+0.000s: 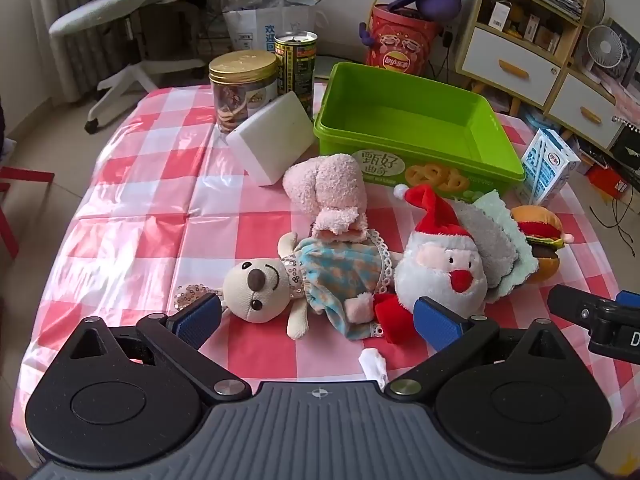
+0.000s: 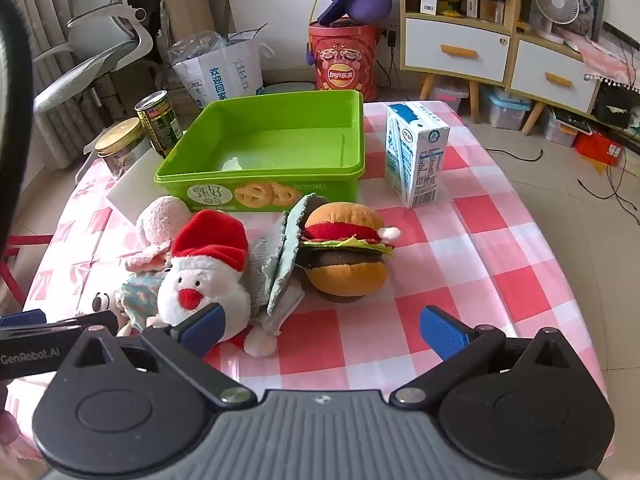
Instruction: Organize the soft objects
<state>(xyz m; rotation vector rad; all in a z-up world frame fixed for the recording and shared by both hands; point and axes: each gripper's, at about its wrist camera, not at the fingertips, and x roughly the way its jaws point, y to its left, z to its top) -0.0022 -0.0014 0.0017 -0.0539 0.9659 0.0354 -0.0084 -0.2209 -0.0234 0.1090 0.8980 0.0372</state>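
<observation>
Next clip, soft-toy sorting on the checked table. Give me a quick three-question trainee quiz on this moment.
1. True or false: the green plastic bin already holds a plush toy.
2. What lies between the red-hatted Santa plush and the plush hamburger? A) folded grey-green cloth B) milk carton C) metal can
3. Are the left claw and right claw open or shut?

Key: 1 false. 2 A, the folded grey-green cloth. 3 Both open, holding nothing.

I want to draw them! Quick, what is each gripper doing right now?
Left gripper: open, holding nothing, above the mouse doll.
Right gripper: open, holding nothing, near the Santa plush.
</observation>
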